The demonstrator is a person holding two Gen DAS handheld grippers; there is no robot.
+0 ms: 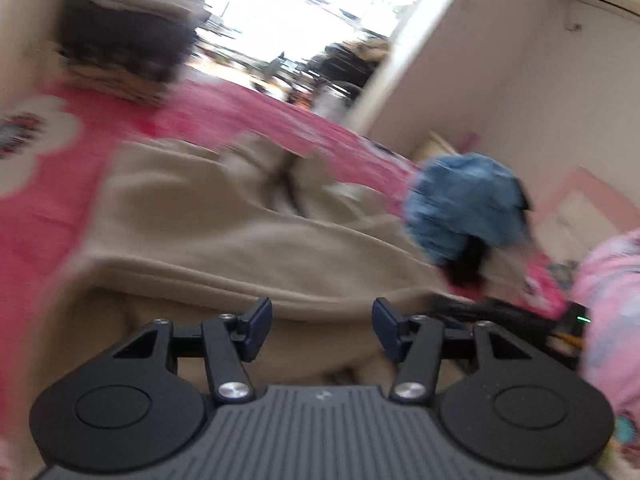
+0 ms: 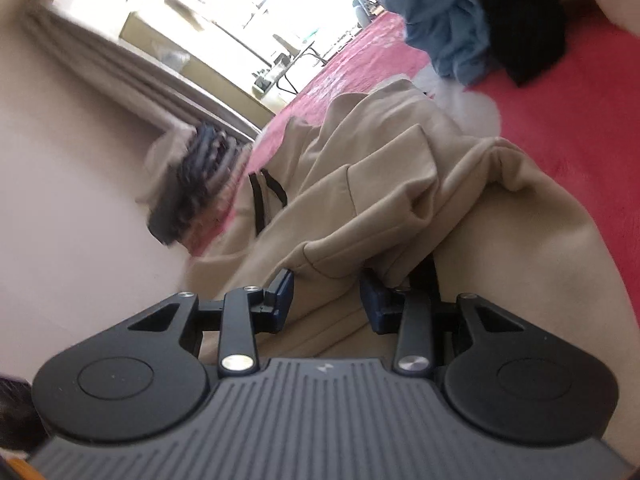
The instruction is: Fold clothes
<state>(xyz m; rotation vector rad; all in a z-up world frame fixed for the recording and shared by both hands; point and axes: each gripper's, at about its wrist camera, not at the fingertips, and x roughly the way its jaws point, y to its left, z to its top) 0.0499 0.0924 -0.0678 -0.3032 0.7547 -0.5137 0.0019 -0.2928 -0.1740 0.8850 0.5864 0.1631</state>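
Left wrist view: left gripper [image 1: 322, 330] jaws apart, empty, above beige garment [image 1: 224, 240] spread across pink bedcover [image 1: 48, 220]. Right gripper [image 2: 326, 300] jaws part-open, beige fold [image 2: 340, 276] between; grip unclear, probably readying fold.

A home bedroom. A bed with a pink flowered sheet [image 1: 44, 216] fills the middle of the left wrist view, loose clothes piled on it: a beige garment [image 1: 208, 240], a blue denim heap [image 1: 464, 204]. Plain pale walls [image 1: 500, 80] stand at right; a bright window [image 2: 224, 12] with a gathered curtain [image 2: 120, 76] shows upper left in the right wrist view.
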